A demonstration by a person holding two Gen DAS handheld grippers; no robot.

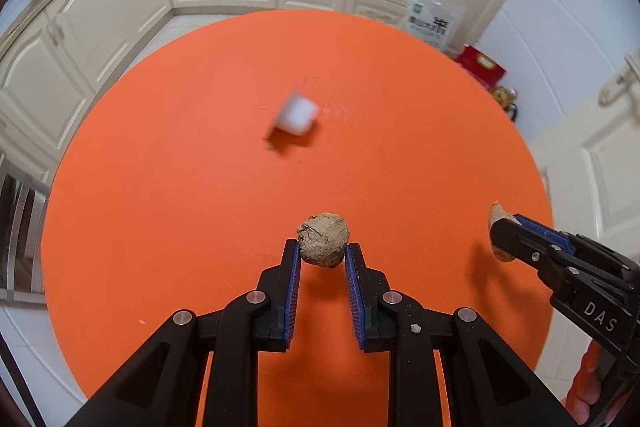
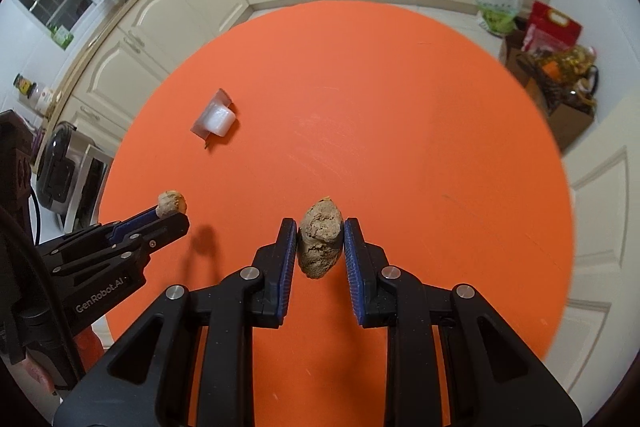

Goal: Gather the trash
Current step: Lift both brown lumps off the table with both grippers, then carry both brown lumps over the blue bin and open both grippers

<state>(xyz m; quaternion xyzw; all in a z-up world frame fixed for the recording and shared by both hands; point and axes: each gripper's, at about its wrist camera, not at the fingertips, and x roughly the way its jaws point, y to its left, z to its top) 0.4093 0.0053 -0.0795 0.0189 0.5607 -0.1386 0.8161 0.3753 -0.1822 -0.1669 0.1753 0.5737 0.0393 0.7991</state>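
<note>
round brown lump (image 1: 323, 241) clamped at the tips of the left gripper (image 1: 322, 253), longer brown lump (image 2: 321, 242) pinched in the right gripper (image 2: 320, 241), both held above the orange table (image 2: 400, 147), white roll (image 2: 218, 121) lying well beyond; markings: "das", "genrobot.ai".

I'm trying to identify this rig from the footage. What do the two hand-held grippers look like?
Both match: black plastic linkage arms with silver pivot pins, and ribbed blue pads lining the two fingers. The left hand-held gripper shows white "GenRobot.AI" lettering on its side in the right wrist view, with a dark cable behind it. The right hand-held gripper shows white "DAS" lettering in the left wrist view.
</note>
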